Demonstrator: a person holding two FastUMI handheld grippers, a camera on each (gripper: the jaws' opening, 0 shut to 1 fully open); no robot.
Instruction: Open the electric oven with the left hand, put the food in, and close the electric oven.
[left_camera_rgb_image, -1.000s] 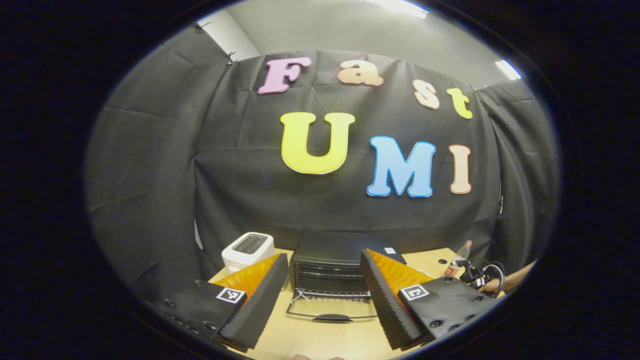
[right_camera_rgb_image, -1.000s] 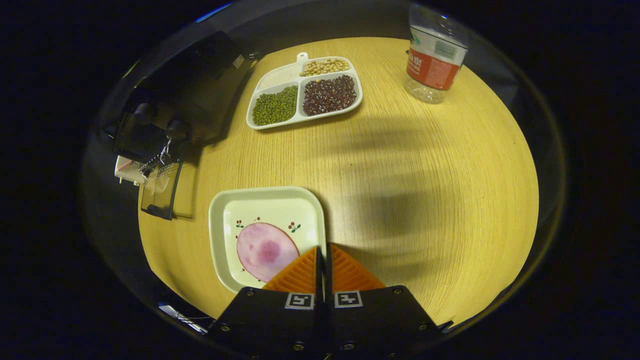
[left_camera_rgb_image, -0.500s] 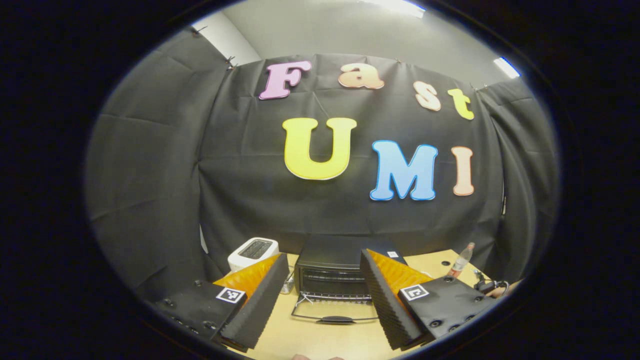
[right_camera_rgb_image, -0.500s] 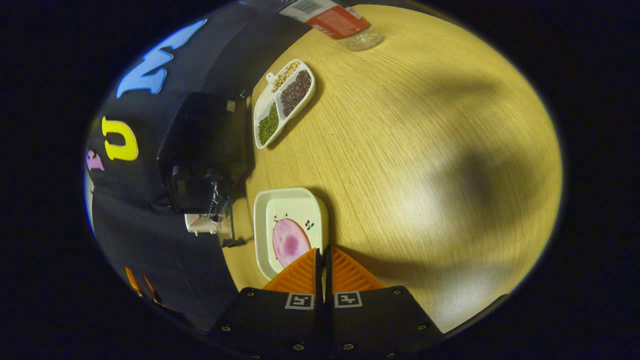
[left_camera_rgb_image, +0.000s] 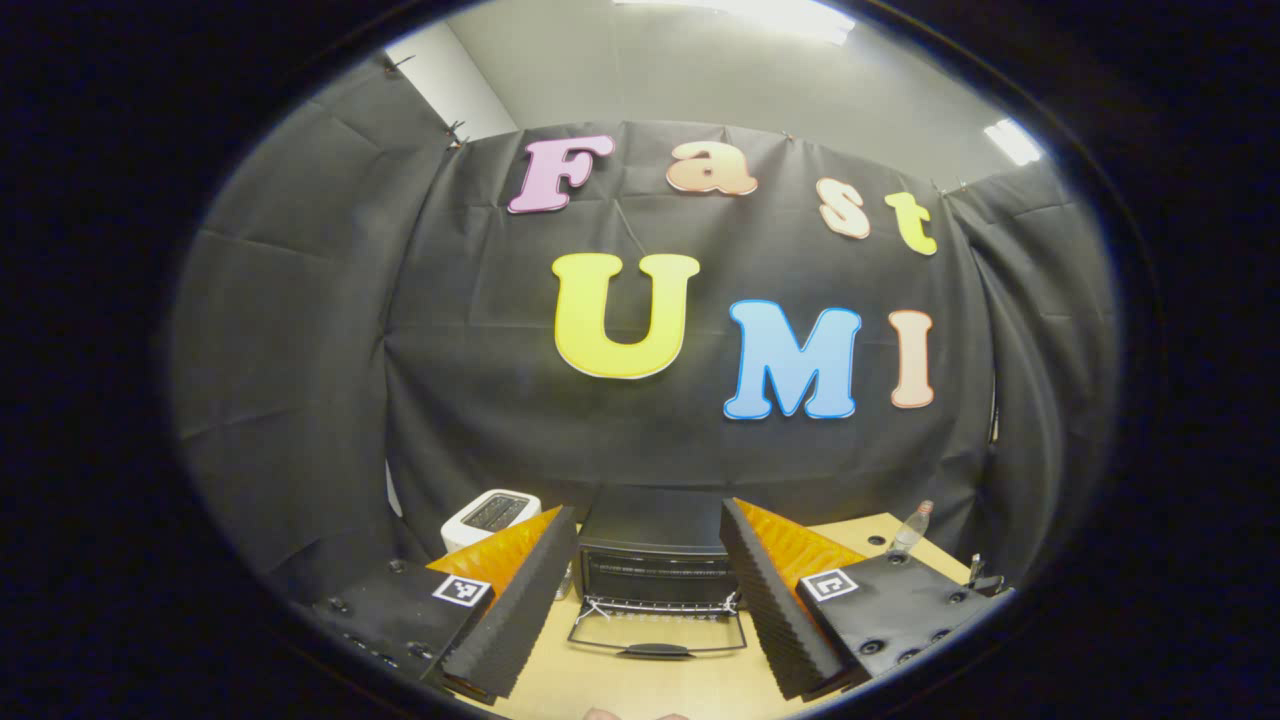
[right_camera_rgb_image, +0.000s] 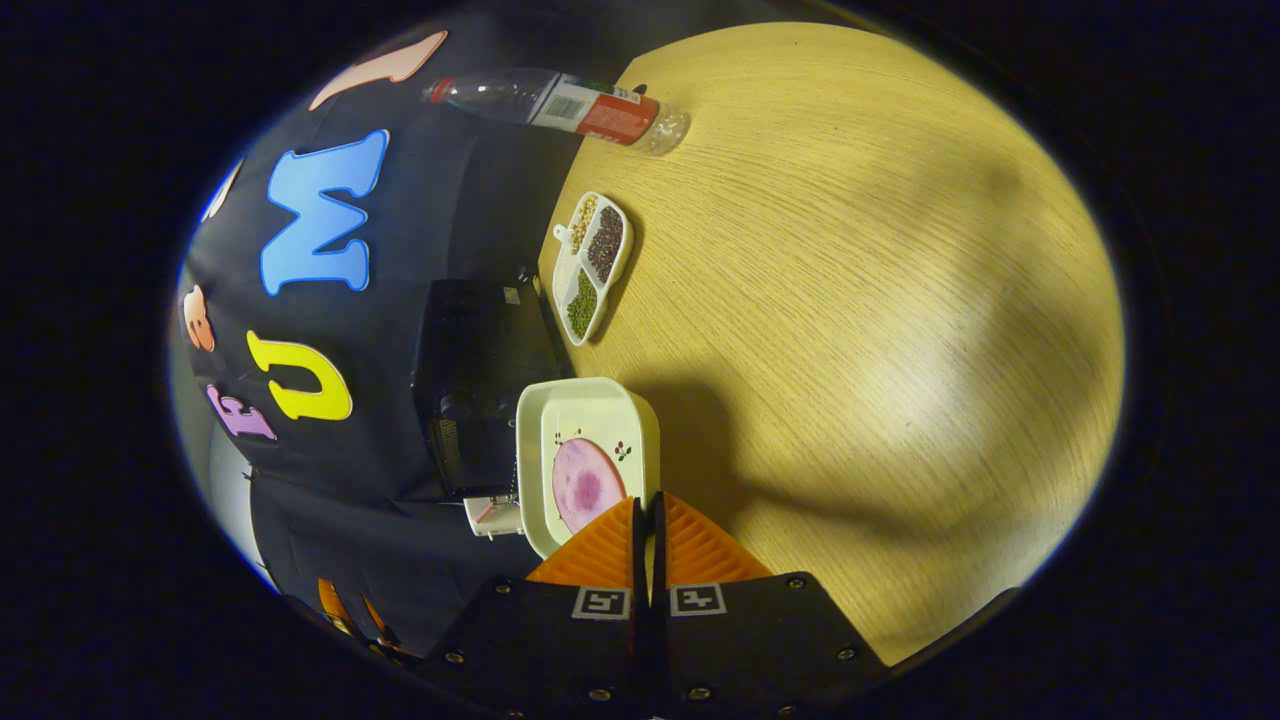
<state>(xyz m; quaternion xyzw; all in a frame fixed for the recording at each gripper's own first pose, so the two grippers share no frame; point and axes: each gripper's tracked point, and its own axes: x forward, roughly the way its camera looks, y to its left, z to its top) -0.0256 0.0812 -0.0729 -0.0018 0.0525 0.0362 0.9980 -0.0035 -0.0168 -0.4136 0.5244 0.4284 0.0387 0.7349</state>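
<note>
Electric oven (left_camera_rgb_image: 655, 560): black, at the far middle of the table (left_camera_rgb_image: 640, 690), door (left_camera_rgb_image: 657, 632) folded down flat toward the near side; opening done. Left gripper (left_camera_rgb_image: 648, 580): fingers spread wide, holding nothing, back from the door. Right gripper (right_camera_rgb_image: 647, 530): fingers pressed together on the near rim of the plate (right_camera_rgb_image: 585, 400), which carries a pink slice of food (right_camera_rgb_image: 587, 485) and appears lifted, close to the oven in the right gripper view. Left to do: plate in, door shut. Hard to make out: oven interior dark; the plate's near edge is covered by the fingers, so the exact hold is unclear.
</note>
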